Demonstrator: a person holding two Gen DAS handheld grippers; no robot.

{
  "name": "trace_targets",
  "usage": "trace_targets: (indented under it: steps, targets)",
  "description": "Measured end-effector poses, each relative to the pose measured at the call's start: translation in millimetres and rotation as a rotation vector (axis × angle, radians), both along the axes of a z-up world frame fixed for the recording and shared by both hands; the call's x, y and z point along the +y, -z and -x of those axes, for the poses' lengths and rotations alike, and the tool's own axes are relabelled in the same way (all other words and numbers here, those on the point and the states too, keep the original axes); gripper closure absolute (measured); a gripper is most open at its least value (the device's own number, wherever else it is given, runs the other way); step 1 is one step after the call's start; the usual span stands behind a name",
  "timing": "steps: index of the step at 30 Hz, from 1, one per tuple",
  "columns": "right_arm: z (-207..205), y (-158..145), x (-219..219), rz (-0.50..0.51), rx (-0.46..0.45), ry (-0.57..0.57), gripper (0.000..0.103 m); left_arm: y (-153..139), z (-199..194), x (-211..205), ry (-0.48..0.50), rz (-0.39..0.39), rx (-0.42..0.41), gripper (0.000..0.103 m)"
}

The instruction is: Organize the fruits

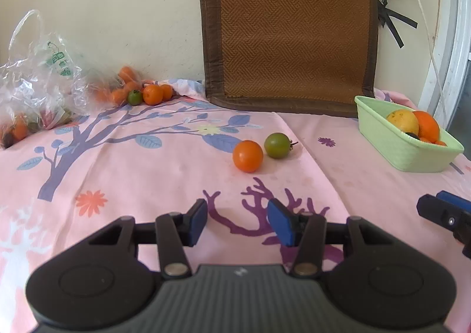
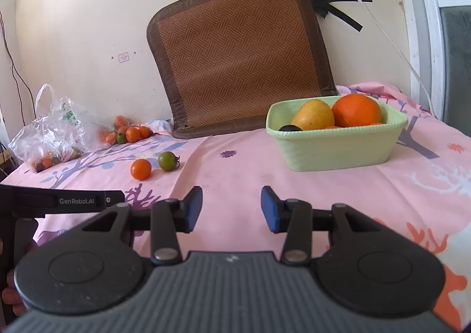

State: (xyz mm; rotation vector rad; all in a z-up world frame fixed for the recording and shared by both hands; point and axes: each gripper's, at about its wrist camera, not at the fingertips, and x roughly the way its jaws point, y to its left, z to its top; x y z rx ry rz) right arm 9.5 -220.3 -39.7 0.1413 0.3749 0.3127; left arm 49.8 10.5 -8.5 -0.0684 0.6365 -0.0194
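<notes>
An orange tomato (image 1: 247, 156) and a green tomato (image 1: 277, 145) lie side by side on the pink cloth, ahead of my open, empty left gripper (image 1: 237, 222). They also show in the right wrist view as the orange tomato (image 2: 141, 169) and green tomato (image 2: 168, 161), far left of my open, empty right gripper (image 2: 232, 209). A light green basket (image 2: 338, 147) holds a yellow fruit (image 2: 313, 115), an orange (image 2: 356, 110) and a dark fruit (image 2: 290, 128). The basket (image 1: 391, 150) stands at the right in the left wrist view. The right gripper's fingers (image 1: 441, 209) show at the right edge.
A clear plastic bag (image 1: 41, 88) with small fruits lies at the back left, and more orange and green fruits (image 1: 141, 93) spill beside it. A brown woven mat (image 1: 288, 32) leans on the wall. A white cable (image 1: 424, 23) hangs at the right.
</notes>
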Motion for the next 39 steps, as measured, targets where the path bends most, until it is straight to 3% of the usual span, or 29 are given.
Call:
trace_targets:
  steps: [39]
  targets:
    - [0.6, 2.2, -0.9, -0.005, 0.003, 0.043, 0.052, -2.5, 5.3, -1.4, 0.037, 0.008, -0.035, 0.044]
